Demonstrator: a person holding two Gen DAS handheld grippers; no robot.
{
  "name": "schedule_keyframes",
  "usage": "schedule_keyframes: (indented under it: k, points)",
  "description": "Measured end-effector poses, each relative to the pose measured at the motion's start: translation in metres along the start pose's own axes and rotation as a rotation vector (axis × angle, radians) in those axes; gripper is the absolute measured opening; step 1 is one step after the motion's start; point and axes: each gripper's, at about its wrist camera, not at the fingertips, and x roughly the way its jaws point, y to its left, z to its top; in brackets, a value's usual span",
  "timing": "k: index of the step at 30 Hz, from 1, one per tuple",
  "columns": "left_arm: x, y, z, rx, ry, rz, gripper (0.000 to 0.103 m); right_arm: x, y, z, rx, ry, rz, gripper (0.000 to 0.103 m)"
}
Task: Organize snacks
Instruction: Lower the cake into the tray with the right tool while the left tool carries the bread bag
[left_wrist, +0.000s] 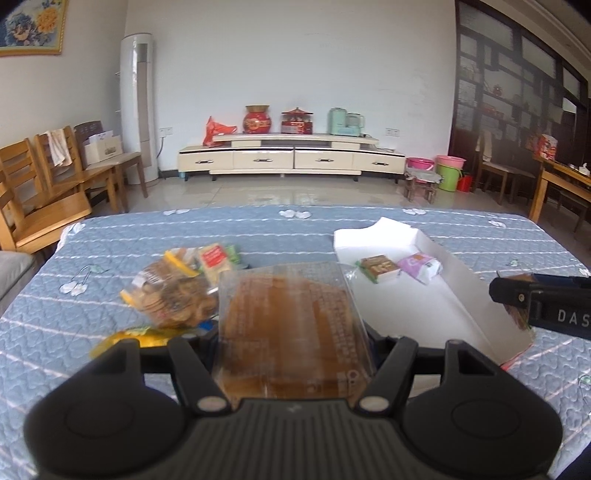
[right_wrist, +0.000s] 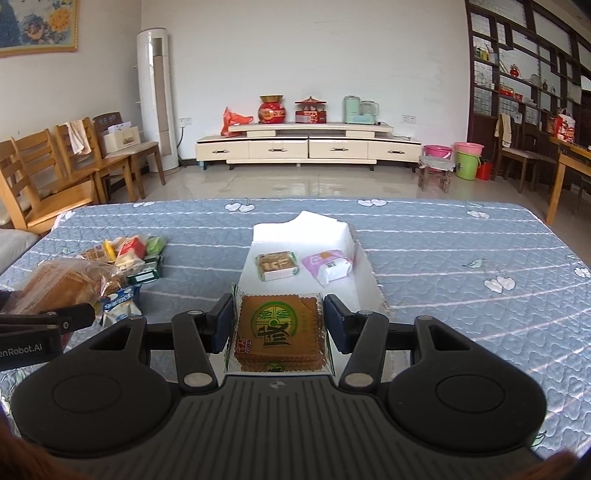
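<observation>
My left gripper (left_wrist: 291, 325) is closed on a clear pack (left_wrist: 291, 325) of brown wafers, held up off the quilt (left_wrist: 258, 236); the pack fills the gap between the jaws and hides the pads, so I read the grip from the way it stands lifted in front of me; its print is blurred and I cannot read it. My right gripper (right_wrist: 279, 325) is clamped on a biscuit pack (right_wrist: 279, 328) with a green round mark; both blue pads (right_wrist: 221, 325) press its sides, jaws about a pack's width apart.

The white box (right_wrist: 258, 236) lies open on the quilt just ahead of my right gripper; the biscuit pack hangs over its near end. Inside, toward the far end, lie a green pack (right_wrist: 277, 265) and a purple pack (right_wrist: 327, 266), side by side, close but apart.

The snack pile (left_wrist: 177, 291) sits on the quilt to the left of the box, well apart from it; in the left view I see a bag of round crackers (left_wrist: 173, 299), a red-labelled packet (left_wrist: 214, 258) behind it and a yellow wrapper (left_wrist: 125, 338) nearer me. In the right view a blue-and-white packet (right_wrist: 120, 302) lies at the pile's near edge.
</observation>
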Motion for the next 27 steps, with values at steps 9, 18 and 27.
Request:
schedule_keyframes:
  k: [9, 18, 27]
  points:
    - [0.006, -0.023, 0.009, 0.029, 0.001, -0.04, 0.067, 0.0, -0.016, 0.001, 0.026, 0.0, -0.031, 0.065]
    - [0.014, -0.046, 0.016, 0.05, 0.003, -0.075, 0.067, 0.002, -0.029, 0.001, 0.055, 0.004, -0.075, 0.065]
    - [0.026, -0.061, 0.018, 0.06, 0.017, -0.092, 0.067, 0.012, -0.024, 0.001, 0.062, 0.01, -0.074, 0.065]
